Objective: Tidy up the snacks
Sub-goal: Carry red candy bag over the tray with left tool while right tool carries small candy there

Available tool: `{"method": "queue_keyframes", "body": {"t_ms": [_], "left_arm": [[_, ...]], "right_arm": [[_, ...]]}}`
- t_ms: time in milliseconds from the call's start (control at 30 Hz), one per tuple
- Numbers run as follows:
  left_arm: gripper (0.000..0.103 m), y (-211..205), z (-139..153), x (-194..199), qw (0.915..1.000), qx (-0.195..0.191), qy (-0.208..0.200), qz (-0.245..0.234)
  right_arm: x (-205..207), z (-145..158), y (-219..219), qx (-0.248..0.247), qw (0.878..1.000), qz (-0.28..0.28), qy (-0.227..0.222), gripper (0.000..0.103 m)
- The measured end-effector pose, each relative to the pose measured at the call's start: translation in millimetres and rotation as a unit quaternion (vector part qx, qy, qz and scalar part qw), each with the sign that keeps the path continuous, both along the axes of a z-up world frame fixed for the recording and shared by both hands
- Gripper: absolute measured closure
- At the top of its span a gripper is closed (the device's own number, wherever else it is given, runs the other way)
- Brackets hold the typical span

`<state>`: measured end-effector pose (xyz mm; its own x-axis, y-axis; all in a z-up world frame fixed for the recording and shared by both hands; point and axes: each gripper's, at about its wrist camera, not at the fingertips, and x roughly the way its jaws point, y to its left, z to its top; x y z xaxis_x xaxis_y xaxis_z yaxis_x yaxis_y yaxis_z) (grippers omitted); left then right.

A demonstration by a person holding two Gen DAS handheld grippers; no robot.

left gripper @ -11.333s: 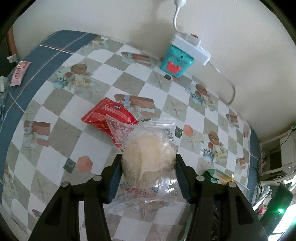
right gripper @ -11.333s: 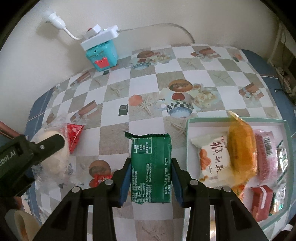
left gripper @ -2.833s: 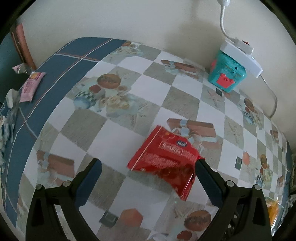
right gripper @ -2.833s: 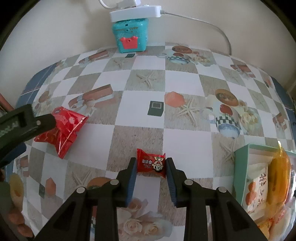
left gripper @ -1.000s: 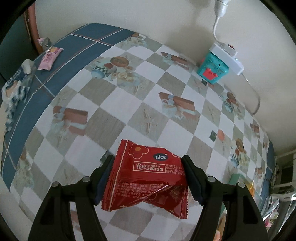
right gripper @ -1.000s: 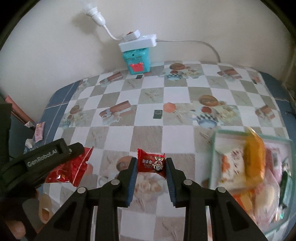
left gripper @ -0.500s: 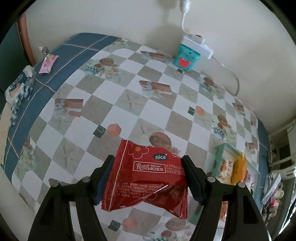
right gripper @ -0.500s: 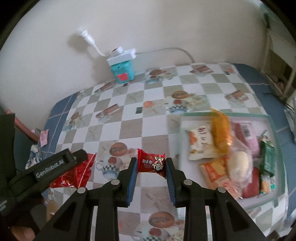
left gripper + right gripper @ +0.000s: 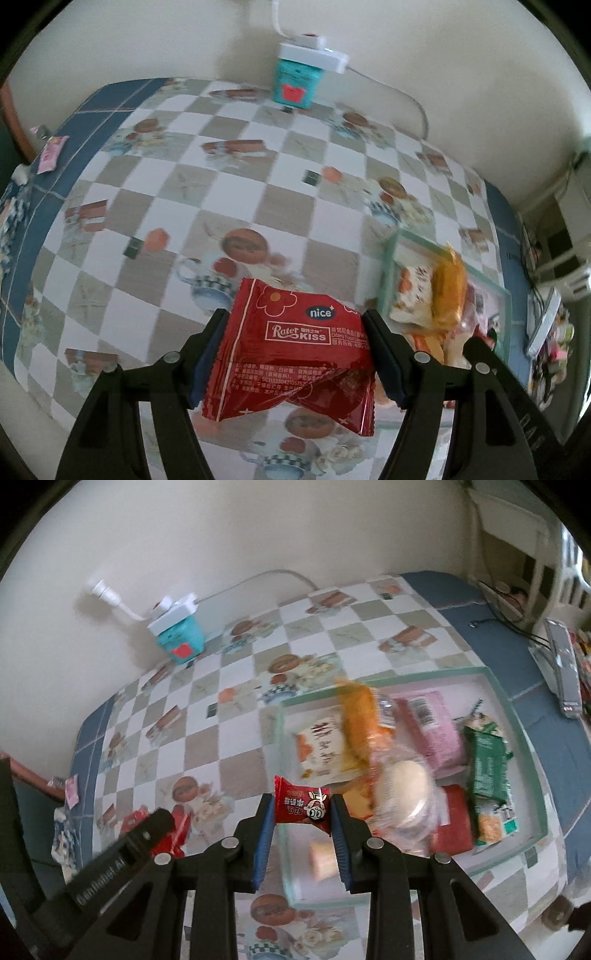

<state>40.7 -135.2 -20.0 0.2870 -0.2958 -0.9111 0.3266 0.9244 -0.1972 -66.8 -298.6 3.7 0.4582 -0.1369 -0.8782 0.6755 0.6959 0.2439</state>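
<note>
Holding now: you have one snack in each gripper, both lifted above the table.
Red packet: it sits crosswise between the two pads of your left gripper, printed face up, its crumpled lower edge hanging back toward the camera past the pads.
Left gripper: clamped on the red packet, one blue pad pressed on each short end.
Small candy: a red wrapped sweet with a cartoon face, pinched at the very tips of your right gripper, twisted ends sticking out above the pads.
Right gripper: squeezed tight on the small candy.
Tray: a pale green-rimmed tray; in the right wrist view its near left corner lies directly under the candy, and in the left wrist view the tray is to the right of the red packet.
In the tray: an orange packet, a white packet with orange print, a pink packet, a green packet, a round bun in clear wrap.
Table: checkered cloth with blue borders.
At the wall: a teal box with a white power strip lying on top.
Far left edge: a small pink packet on the blue border, well apart from everything you hold.
</note>
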Motion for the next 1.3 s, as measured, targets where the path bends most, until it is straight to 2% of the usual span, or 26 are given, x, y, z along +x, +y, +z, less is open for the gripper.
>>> {"method": "queue_keyframes", "body": {"t_ms": [400, 700, 867, 1000, 1300], "left_arm": [[0.029, -61.8, -14.2, -33.6, 0.9968, 0.008, -0.002, -0.08], [0.029, -94.4, -25.9, -45.2, 0.9936, -0.014, 0.01, -0.112], [0.029, -103.5, -31.0, -41.8, 0.9937, -0.023, 0.008, -0.109], [0.029, -106.4, -37.3, -35.0, 0.9942, -0.026, 0.018, -0.103], [0.029, -118.4, -37.2, -23.7, 0.9936, -0.038, 0.011, -0.106]], "right_arm": [[-45.5, -6.1, -63.7, 0.028, 0.996, -0.084, -0.005, 0.071], [-73.5, -15.0, -97.3, 0.044, 0.991, -0.127, -0.003, 0.071], [-80.1, -19.7, -108.2, 0.048, 0.989, -0.139, 0.003, 0.071], [-77.1, -25.2, -110.9, 0.05, 0.99, -0.135, 0.013, 0.071], [-63.5, -35.9, -110.6, 0.052, 0.99, -0.124, 0.033, 0.071]]}}
